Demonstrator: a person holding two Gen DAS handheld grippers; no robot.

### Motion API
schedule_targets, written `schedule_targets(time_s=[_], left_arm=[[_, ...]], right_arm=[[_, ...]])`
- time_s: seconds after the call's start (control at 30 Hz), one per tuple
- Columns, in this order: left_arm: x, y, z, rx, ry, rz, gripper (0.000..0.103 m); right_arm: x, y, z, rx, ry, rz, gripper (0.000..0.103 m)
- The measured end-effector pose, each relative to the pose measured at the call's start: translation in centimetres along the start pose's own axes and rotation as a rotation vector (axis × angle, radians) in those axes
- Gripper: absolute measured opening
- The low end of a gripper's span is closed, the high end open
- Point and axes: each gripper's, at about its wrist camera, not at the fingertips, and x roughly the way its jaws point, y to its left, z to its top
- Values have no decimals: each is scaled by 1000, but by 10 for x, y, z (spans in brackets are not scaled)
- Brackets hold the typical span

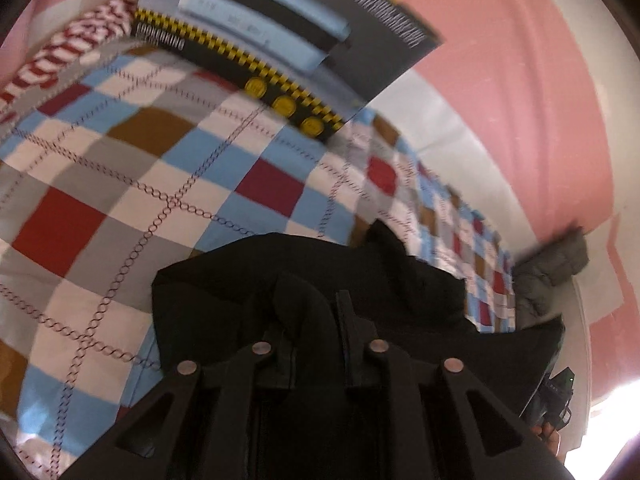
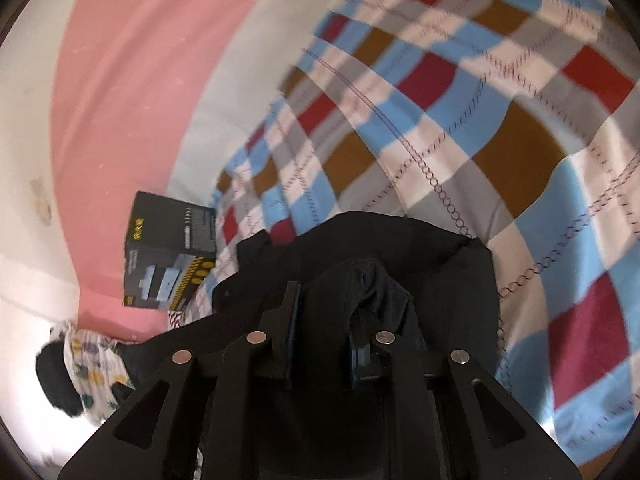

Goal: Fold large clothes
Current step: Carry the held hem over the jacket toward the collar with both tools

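Note:
A black garment (image 1: 360, 280) lies bunched on the checked bedspread (image 1: 160, 168), just ahead of my left gripper (image 1: 316, 304). A fold of it humps over the left finger and fills the narrow gap between the jaws, so the gripper is shut on it. In the right wrist view the same black garment (image 2: 420, 256) drapes over the right finger of my right gripper (image 2: 324, 300). Cloth fills that narrow gap too, and the gripper is shut on it. The other gripper, in a hand (image 1: 554, 404), shows at the garment's right end.
A dark printed box (image 1: 280, 36) (image 2: 172, 252) stands on the bed against the pink wall (image 1: 500, 100). A red-and-white cloth (image 1: 72, 52) lies at the bed's far left. A grey padded jacket (image 1: 548, 276) sits at the bed's end. A patterned cloth (image 2: 92, 372) lies lower left.

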Motion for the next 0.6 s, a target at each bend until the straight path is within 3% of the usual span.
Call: schedule_targets(time_s=[0.1,0.17,0.2,0.23,0.3,0.33,0.37,0.53,0.6], left_arm=[[18,1,10,-33,49,14,21],[19,2,17,-74,83,-1,24],[16,2,21,-96,90,-24,26],[12,4,23,-116,87,-56,30],[2,5,26,-153,71,-137,46],[-3,5,28,-165,56,-173,57],[-8,5,29,-173,41,-201,60],[-22,-1,33,-166,6,-222,63],[-38,0,36,-164,-58,-237,68]], right_arm=[[14,-6,10,53,30,-4,27],[15,-6,15,81,33,23,35],[13,-5,17,86,27,44,44],[7,-3,20,85,10,79,55],[-4,1,25,90,-26,130,64],[-9,3,27,93,-40,146,66],[-12,6,28,88,-54,151,66],[-37,28,21,-34,-172,85,66],[-52,36,18,-74,-242,81,66]])
